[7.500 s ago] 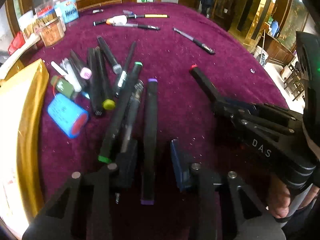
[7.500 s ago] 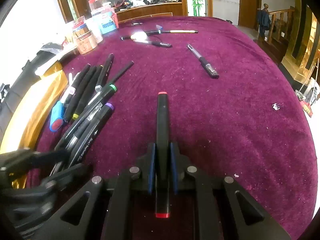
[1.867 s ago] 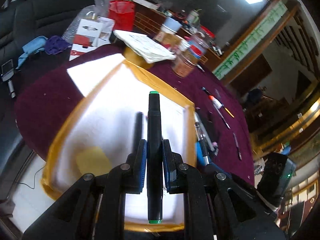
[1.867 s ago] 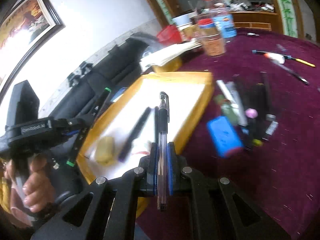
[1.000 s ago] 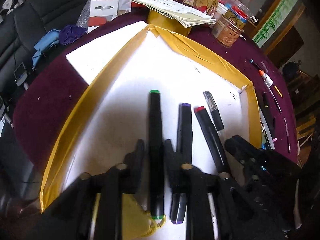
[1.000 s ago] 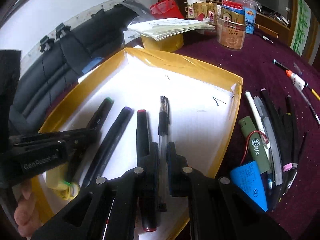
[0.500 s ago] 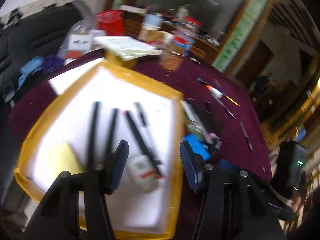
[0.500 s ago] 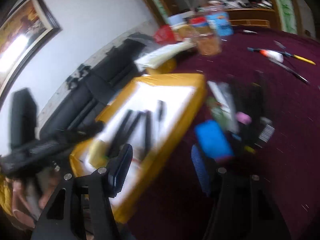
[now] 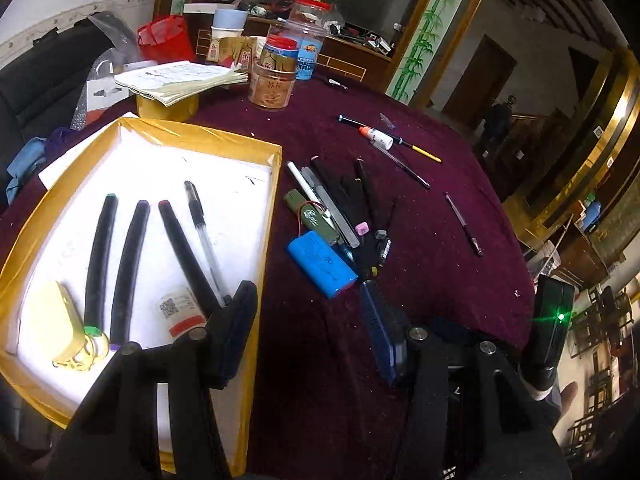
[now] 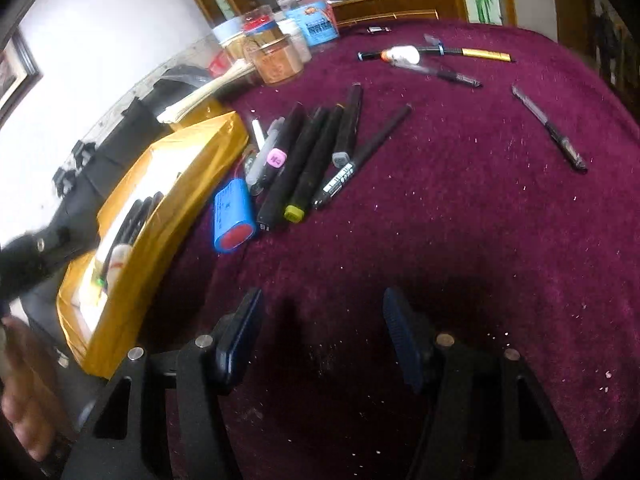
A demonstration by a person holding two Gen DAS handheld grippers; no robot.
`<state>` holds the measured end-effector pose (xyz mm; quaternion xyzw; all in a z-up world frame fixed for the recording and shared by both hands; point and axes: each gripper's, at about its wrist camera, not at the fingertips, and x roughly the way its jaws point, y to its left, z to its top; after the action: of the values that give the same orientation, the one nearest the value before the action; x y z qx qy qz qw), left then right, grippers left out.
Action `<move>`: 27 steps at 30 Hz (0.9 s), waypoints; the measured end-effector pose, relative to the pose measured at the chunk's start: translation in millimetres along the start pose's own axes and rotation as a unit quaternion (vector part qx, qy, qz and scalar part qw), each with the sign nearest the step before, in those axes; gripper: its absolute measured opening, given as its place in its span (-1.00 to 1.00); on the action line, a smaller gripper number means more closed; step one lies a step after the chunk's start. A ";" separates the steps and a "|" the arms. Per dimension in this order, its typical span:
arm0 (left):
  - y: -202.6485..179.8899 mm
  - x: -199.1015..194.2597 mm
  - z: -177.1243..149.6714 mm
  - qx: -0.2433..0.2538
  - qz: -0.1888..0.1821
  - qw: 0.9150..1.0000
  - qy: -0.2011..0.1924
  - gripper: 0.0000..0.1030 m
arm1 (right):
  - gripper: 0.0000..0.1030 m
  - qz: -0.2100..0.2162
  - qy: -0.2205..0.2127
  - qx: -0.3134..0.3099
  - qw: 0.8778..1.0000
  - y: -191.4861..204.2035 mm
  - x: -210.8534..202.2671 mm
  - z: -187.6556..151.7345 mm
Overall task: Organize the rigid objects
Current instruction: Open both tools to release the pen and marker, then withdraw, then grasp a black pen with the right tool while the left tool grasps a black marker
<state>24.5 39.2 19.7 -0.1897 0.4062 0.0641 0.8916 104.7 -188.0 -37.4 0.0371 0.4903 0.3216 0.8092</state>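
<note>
Pens: loose pile (image 10: 316,160) on the tabletop (image 10: 460,220), well ahead of the right tongs (image 10: 320,336), just right of the yellow tray (image 9: 264,216).
Tongs: both wide, empty; left tongs (image 9: 310,328) straddle the tray's right rim.
Tray: four pens (image 9: 160,256) inside.
Room: bare cloth right of the pile.

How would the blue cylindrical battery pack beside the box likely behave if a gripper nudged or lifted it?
The blue battery pack looks rigid and round-sided, so a sideways nudge would probably roll it on the cloth. Its glossy wrap may slip between the pads. It likely weighs more than the markers beside it.
</note>
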 end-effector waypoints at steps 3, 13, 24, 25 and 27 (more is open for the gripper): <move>2.4 2.5 -2.3 -0.006 -0.009 1.000 0.012 0.00 | 0.09 0.015 0.014 0.021 1.000 -5.9 1.5 7.5; 4.3 6.4 -8.4 -0.004 -0.026 1.000 0.013 0.00 | -0.32 0.023 0.038 0.079 0.996 -27.1 19.5 43.3; 18.8 0.7 -10.4 -0.017 -0.029 0.999 0.008 0.00 | -0.60 -0.055 0.061 0.125 0.989 -33.5 66.5 114.1; 20.0 0.5 -10.1 -0.017 -0.030 0.999 0.008 0.00 | -0.60 -0.058 0.062 0.130 0.988 -33.4 69.2 117.9; 19.4 0.6 -9.8 -0.016 -0.026 0.999 0.007 0.00 | -0.60 -0.077 0.065 0.119 0.988 -28.6 72.5 122.9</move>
<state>12.8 53.2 7.9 -0.2152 0.4064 0.0457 0.8868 241.7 -138.9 -40.5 0.0740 0.5778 0.1994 0.7880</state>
